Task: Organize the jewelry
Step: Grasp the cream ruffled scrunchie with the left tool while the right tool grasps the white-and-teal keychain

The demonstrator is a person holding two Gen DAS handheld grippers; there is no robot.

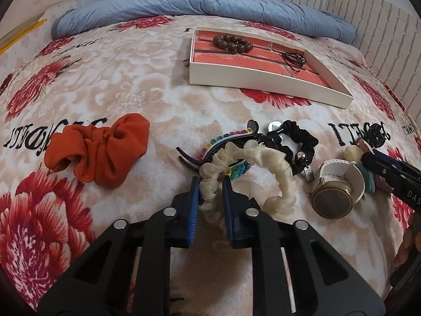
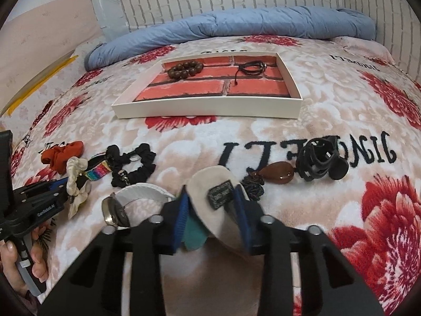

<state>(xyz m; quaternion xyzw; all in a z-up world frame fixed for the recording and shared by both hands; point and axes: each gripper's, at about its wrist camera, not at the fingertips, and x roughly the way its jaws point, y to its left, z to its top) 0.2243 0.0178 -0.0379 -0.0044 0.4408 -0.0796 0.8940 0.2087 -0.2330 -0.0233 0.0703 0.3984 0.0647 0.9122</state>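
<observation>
My left gripper (image 1: 210,181) is shut on a cream scrunchie (image 1: 273,168) that lies on the floral blanket over a rainbow hair clip (image 1: 226,142). My right gripper (image 2: 211,193) is shut on a beige leaf-shaped charm (image 2: 210,181) with a dark tag and teal leaves. A white tray (image 1: 263,79) with a red brick lining holds a brown bead bracelet (image 1: 232,42) and a black cord bracelet (image 1: 293,58); it also shows in the right wrist view (image 2: 205,108).
On the blanket lie an orange scrunchie (image 1: 97,150), a black scrunchie (image 1: 302,142), a white-strapped watch (image 1: 334,194), a brown teardrop pendant (image 2: 276,175) and a black claw clip (image 2: 321,162). A blue duvet (image 1: 200,8) lies along the brick wall.
</observation>
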